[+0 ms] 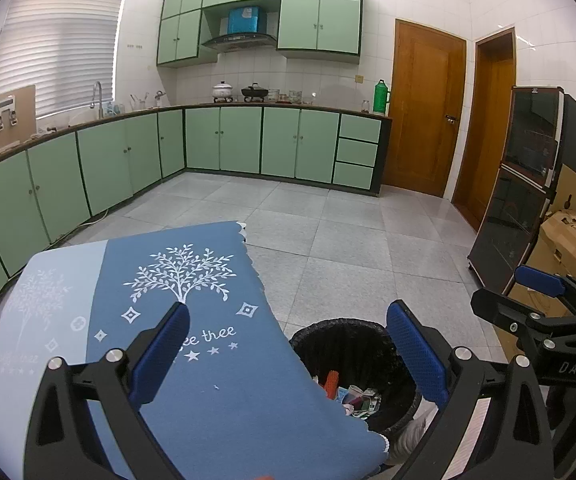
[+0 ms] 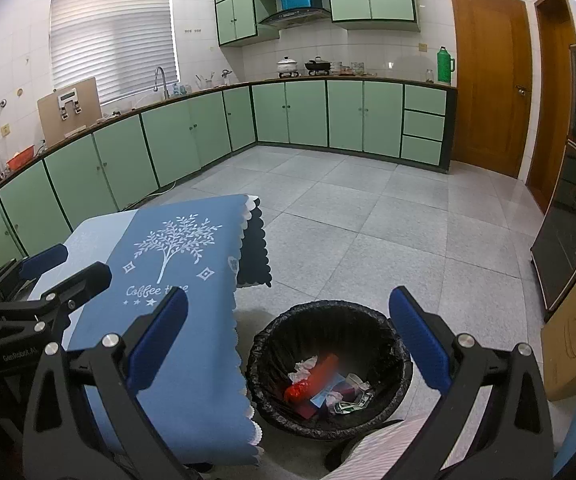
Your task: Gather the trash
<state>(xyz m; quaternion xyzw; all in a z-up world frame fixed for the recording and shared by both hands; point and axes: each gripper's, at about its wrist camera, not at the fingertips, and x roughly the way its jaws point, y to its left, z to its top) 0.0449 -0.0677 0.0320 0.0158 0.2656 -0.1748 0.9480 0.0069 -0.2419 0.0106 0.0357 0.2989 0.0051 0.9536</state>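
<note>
My two grippers, left (image 1: 288, 354) and right (image 2: 288, 344), gape wide and empty above one black bin (image 2: 397, 354) beside one blue table (image 2: 192, 360).

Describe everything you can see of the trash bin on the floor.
The trash bin is round, lined with a crinkled black plastic bag folded over its rim. It stands upright and open on the grey tiled floor, right beside the blue-clothed table's edge. Inside lie crumpled white paper, a red wrapper, a blue scrap and other small litter. Nothing grips it.
</note>
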